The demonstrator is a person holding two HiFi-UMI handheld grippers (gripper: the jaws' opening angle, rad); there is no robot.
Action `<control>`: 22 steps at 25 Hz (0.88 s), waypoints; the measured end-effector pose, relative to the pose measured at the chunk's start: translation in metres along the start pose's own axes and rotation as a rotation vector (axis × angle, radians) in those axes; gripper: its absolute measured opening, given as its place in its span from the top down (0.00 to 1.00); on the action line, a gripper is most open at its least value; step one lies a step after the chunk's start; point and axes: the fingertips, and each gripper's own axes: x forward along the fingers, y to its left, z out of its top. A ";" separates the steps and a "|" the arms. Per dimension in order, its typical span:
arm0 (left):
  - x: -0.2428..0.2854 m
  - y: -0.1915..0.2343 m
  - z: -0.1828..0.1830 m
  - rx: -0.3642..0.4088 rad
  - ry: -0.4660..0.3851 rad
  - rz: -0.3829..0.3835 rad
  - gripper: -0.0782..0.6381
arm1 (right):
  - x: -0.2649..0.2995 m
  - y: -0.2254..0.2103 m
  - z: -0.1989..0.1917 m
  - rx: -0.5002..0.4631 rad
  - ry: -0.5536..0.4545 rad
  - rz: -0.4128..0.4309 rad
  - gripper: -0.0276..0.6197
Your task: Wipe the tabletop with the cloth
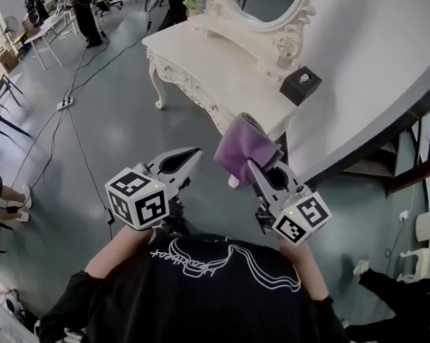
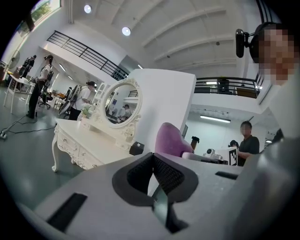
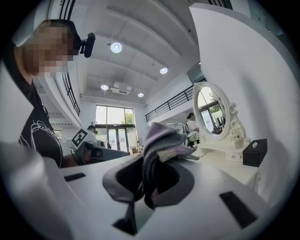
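Observation:
A purple cloth is bunched between the jaws of my right gripper, which is shut on it and held in the air just in front of the white dressing table. In the right gripper view the cloth stands up from the jaws, with the table to the right. My left gripper hangs beside it on the left, shut with nothing in it. From the left gripper view the cloth shows as a purple lump ahead, and the table lies to the left.
On the table stand an oval mirror and a black tissue box. A white wall and a dark staircase lie to the right. Cables and a power strip cross the grey floor. People stand at desks far left.

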 end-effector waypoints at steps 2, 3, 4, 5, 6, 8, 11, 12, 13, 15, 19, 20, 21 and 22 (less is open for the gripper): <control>0.002 0.019 0.003 -0.013 0.000 0.008 0.89 | 0.018 -0.006 -0.004 0.003 0.009 0.002 0.88; 0.004 0.030 0.005 -0.020 0.001 0.012 0.89 | 0.028 -0.009 -0.006 0.006 0.014 0.004 0.88; 0.006 0.041 0.007 -0.027 0.004 0.014 0.88 | 0.039 -0.013 -0.007 0.011 0.018 0.005 0.88; 0.009 0.052 0.009 -0.035 0.007 0.017 0.88 | 0.050 -0.017 -0.009 0.015 0.024 0.004 0.88; 0.011 0.064 0.011 -0.042 0.010 0.019 0.89 | 0.061 -0.021 -0.011 0.020 0.031 0.003 0.88; 0.015 0.089 0.015 -0.059 0.018 0.023 0.89 | 0.085 -0.030 -0.018 0.035 0.045 -0.001 0.88; 0.023 0.132 0.022 -0.077 0.033 0.024 0.88 | 0.127 -0.045 -0.026 0.055 0.055 -0.011 0.88; 0.026 0.149 0.027 -0.081 0.039 0.024 0.89 | 0.143 -0.052 -0.027 0.060 0.056 -0.016 0.88; 0.029 0.165 0.032 -0.085 0.046 0.026 0.89 | 0.159 -0.058 -0.027 0.070 0.056 -0.023 0.88; 0.032 0.199 0.044 -0.092 0.057 0.032 0.89 | 0.191 -0.069 -0.028 0.099 0.057 -0.038 0.88; 0.039 0.268 0.069 -0.102 0.077 0.049 0.88 | 0.257 -0.092 -0.032 0.129 0.073 -0.062 0.88; 0.040 0.285 0.074 -0.104 0.083 0.053 0.89 | 0.275 -0.097 -0.032 0.134 0.075 -0.065 0.88; 0.041 0.302 0.080 -0.107 0.088 0.056 0.89 | 0.292 -0.101 -0.032 0.137 0.077 -0.067 0.88; 0.040 0.319 0.085 -0.110 0.091 0.059 0.89 | 0.309 -0.104 -0.033 0.139 0.079 -0.067 0.88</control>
